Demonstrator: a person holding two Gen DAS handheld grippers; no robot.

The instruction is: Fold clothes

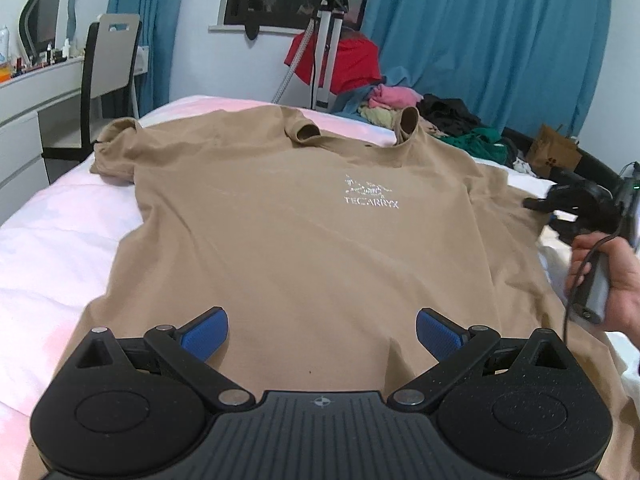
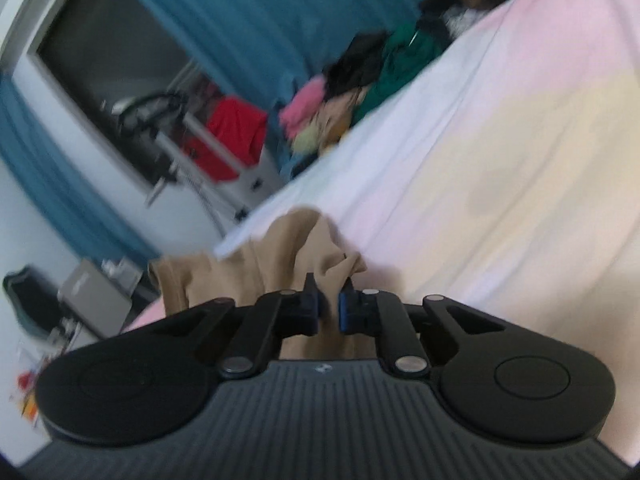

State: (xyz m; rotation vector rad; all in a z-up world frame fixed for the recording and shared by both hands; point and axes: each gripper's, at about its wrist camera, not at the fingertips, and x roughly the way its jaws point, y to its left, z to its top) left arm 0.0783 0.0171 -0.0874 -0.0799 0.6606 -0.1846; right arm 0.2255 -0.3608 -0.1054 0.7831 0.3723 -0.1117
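A tan T-shirt with a white chest logo lies spread face up on the bed, collar toward the far side. My left gripper hovers over its near hem, blue pads wide apart and nothing between them. A hand at the right edge holds my right gripper at the shirt's right sleeve. In the blurred right wrist view, the right gripper is shut, with bunched tan T-shirt fabric pinched between its pads.
A pile of mixed clothes sits at the bed's far right, with a brown paper bag beside it. Behind the bed stand a tripod and blue curtains. A chair and a white desk stand on the left.
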